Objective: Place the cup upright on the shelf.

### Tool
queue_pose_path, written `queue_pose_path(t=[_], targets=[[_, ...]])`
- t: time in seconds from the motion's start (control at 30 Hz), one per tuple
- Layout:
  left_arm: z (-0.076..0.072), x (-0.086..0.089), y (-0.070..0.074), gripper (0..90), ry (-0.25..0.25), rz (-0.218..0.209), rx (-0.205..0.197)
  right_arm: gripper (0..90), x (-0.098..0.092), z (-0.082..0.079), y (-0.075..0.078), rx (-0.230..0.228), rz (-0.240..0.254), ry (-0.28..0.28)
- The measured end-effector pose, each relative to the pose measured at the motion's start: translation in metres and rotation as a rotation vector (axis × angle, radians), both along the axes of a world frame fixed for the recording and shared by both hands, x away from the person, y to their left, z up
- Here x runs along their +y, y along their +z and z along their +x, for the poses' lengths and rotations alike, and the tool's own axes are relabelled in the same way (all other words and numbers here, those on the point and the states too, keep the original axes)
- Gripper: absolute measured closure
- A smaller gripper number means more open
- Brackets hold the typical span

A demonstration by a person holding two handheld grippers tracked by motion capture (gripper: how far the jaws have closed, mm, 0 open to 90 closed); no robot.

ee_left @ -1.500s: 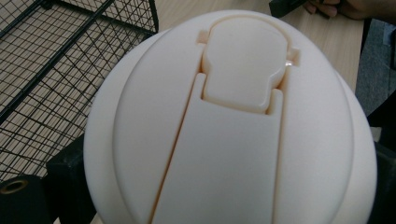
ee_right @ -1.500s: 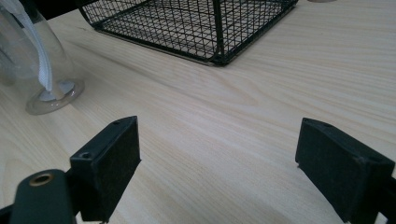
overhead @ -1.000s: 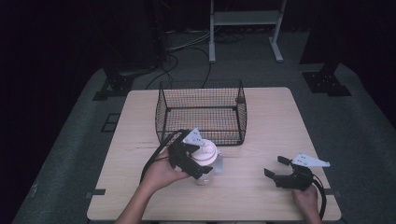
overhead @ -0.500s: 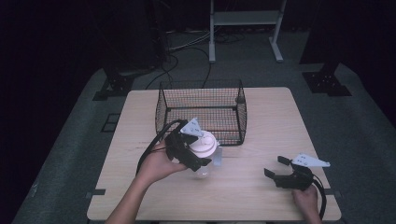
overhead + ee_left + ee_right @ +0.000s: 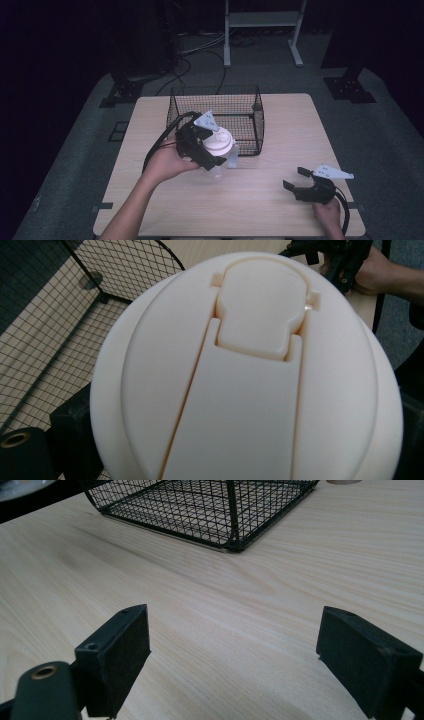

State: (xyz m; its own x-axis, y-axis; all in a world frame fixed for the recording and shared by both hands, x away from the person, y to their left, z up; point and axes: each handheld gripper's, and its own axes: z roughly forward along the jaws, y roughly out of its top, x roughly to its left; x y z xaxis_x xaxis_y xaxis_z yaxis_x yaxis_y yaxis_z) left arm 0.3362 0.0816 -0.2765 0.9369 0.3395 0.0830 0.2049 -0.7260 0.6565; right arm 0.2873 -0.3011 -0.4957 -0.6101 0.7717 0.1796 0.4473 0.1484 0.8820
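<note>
The left gripper (image 5: 207,150) squeezes a clear jar with a cream lid (image 5: 218,145) beside the black wire basket (image 5: 250,107) — the right gripper (image 5: 300,179) (jaws wide apart) rests on the pale wooden table (image 5: 250,200).

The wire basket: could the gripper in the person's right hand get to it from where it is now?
Probably yes. The right gripper rests open on the table, holding nothing, and only bare wood lies between it and the wire basket.

The round plastic flip-top lid (image 5: 250,370) is cream-white all over; the rectangular wire basket (image 5: 248,102) is black, a fine square mesh. The wooden table (image 5: 295,125) is pale tan with faint straight grain; the right gripper (image 5: 232,662) has matt black jaws.
</note>
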Motion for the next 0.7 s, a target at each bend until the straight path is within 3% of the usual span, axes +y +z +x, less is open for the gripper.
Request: queue_pose_path(t=[0.47, 0.7], targets=[[0.016, -0.005, 0.035, 5.0, -0.063, -0.005, 0.019, 12.9, 0.001, 0.000, 0.000, -0.003, 0.000, 0.002], [0.029, -0.009, 0.051, 5.0, -0.068, -0.004, 0.008, 12.9, 0.000, 0.000, 0.000, -0.003, 0.003, 0.002]])
